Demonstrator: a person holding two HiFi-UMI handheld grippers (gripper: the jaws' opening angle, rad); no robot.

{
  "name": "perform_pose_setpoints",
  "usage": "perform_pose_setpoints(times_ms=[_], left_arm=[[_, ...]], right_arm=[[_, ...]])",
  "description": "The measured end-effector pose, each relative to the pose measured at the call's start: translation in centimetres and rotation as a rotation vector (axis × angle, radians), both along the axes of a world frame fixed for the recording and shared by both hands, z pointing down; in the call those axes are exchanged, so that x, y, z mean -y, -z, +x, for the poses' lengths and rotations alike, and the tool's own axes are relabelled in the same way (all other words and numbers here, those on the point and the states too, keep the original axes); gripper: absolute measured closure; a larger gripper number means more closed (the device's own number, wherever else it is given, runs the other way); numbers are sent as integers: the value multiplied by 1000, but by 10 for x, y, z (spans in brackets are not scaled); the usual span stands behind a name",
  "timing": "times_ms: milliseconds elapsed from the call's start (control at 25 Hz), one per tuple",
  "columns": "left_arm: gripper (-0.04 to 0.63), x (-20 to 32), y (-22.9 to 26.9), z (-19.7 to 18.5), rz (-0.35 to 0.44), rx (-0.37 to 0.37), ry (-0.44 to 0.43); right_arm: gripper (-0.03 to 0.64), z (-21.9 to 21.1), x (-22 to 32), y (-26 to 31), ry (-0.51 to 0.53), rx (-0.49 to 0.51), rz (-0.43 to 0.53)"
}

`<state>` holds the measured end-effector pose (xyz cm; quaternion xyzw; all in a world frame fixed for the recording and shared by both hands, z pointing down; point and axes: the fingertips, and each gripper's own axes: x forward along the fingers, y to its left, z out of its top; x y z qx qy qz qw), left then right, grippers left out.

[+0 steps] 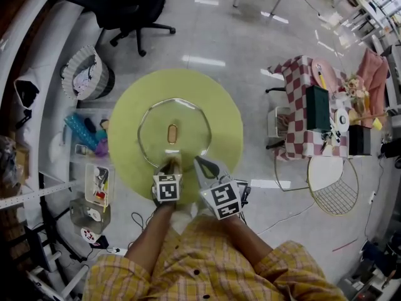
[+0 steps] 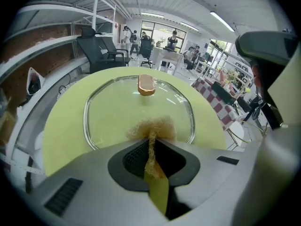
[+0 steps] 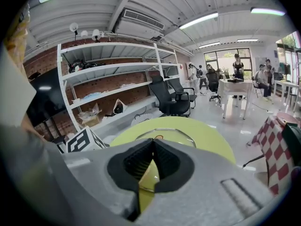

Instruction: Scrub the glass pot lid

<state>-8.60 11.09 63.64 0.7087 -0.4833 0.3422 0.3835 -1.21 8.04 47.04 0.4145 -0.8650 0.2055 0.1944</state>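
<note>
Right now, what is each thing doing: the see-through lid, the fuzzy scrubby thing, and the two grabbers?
glass lid: lying flat on the round green table, knob up.
scrubber: pinched between the left jaws, its tuft at the lid's near edge.
left gripper: shut on the scrubber.
right gripper: jaws together with nothing between them, beside the lid's near rim.

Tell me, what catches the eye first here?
A big round yellow-green table fills the middle, with a glass pot lid lying flat on it. At the lid's near rim the left hand-held gripper clamps a golden fibrous scrubber; the right hand-held gripper is shut and empty beside it.
</note>
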Motion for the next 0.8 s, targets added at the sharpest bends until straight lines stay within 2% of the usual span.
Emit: perform_pose_setpoints(times_ms=[400, 600, 800], left_arm=[[557, 7, 1, 14, 16, 8, -41], [555, 5, -7, 40, 37, 36, -173], [556, 8, -3, 56, 34, 1, -204]], right_arm=[[619, 18, 6, -4, -46, -14, -11], [618, 26, 6, -6, -63, -20, -17], [620, 34, 5, -8, -84, -30, -23]])
